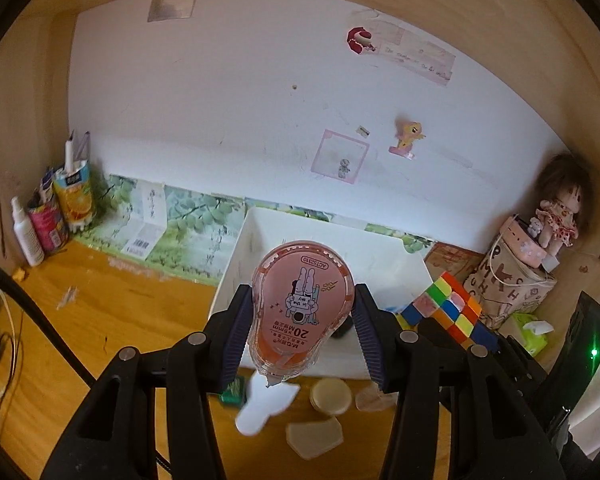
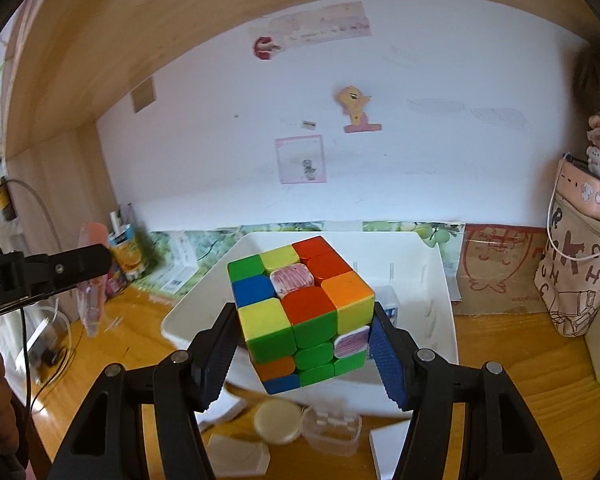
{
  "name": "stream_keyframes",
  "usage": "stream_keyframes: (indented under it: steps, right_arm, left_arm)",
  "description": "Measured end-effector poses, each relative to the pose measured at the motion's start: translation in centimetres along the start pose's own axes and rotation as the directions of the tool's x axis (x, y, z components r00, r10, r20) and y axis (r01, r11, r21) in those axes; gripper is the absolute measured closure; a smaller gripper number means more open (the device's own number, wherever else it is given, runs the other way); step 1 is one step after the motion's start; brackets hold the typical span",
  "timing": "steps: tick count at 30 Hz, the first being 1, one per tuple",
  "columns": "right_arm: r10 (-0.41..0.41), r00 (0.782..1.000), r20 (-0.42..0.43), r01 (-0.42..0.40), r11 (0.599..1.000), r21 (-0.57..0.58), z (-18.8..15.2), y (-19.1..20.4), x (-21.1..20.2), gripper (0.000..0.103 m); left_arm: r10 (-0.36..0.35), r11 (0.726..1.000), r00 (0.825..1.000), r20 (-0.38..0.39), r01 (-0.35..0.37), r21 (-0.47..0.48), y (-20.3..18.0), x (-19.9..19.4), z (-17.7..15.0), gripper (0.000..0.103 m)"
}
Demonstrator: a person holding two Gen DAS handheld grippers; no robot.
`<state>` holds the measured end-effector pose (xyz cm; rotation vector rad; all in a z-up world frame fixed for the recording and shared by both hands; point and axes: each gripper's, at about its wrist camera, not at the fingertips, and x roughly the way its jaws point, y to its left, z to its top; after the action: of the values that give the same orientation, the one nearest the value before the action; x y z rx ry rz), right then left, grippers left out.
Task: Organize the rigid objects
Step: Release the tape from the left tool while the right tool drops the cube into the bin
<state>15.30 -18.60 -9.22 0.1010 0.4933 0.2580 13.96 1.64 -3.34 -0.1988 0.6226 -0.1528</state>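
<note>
My left gripper (image 1: 302, 324) is shut on a pink correction tape dispenser (image 1: 302, 304) and holds it above the near edge of a white bin (image 1: 260, 228). My right gripper (image 2: 304, 344) is shut on a scrambled colour cube (image 2: 300, 304), held above the same white bin (image 2: 440, 280). The cube also shows in the left wrist view (image 1: 446, 304), to the right of the tape. The left gripper with the tape appears at the left of the right wrist view (image 2: 88, 280).
On the wooden desk in front of the bin lie a round cream lid (image 2: 278, 420), a clear small case (image 2: 332, 430), pale flat pieces (image 1: 314, 436) and a white cut-out (image 1: 260, 404). Cups with pens (image 1: 74, 196) stand back left. A doll (image 1: 560, 208) and bag (image 1: 512, 280) stand right.
</note>
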Motion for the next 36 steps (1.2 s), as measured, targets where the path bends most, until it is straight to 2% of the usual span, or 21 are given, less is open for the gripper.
stream_keyframes:
  steps: [11,19,23,24,27,28,36]
  right_arm:
    - [-0.093,0.996,-0.001,0.092,0.989,0.112,-0.2,-1.2,3.7,0.039]
    - [-0.098,0.995,-0.020,0.100,0.981,0.165,-0.8,-1.7,5.2,0.039]
    - [-0.082,0.997,0.015,0.078,0.982,0.171,-0.5,-1.5,4.7,0.036]
    - [-0.079,0.997,0.015,0.076,0.984,0.163,-0.3,-1.4,4.6,0.031]
    - [-0.086,0.996,0.032,0.080,0.983,0.163,0.0,-1.3,3.7,0.024]
    - [-0.089,0.995,0.039,0.081,0.982,0.168,0.1,-1.4,3.3,0.023]
    - [-0.124,0.990,0.074,0.110,0.979,0.170,1.2,-0.8,0.7,0.021]
  left_arm:
    - [-0.043,0.995,0.999,-0.027,0.045,0.087,0.5,5.0,2.1,0.049]
    - [-0.064,0.987,0.993,-0.097,0.077,0.140,-0.4,7.5,1.5,0.049]
    - [-0.049,0.982,0.989,-0.141,0.073,0.173,-1.1,8.6,1.2,0.049]
    - [-0.049,0.982,0.988,-0.146,0.074,0.172,-1.1,8.8,1.2,0.046]
    - [-0.055,0.984,0.992,-0.113,0.073,0.163,-1.1,7.9,1.2,0.026]
    - [-0.059,0.984,0.994,-0.096,0.074,0.161,-1.1,7.4,1.3,0.023]
    - [-0.085,0.987,0.996,-0.029,0.088,0.134,-0.3,4.2,2.1,0.020]
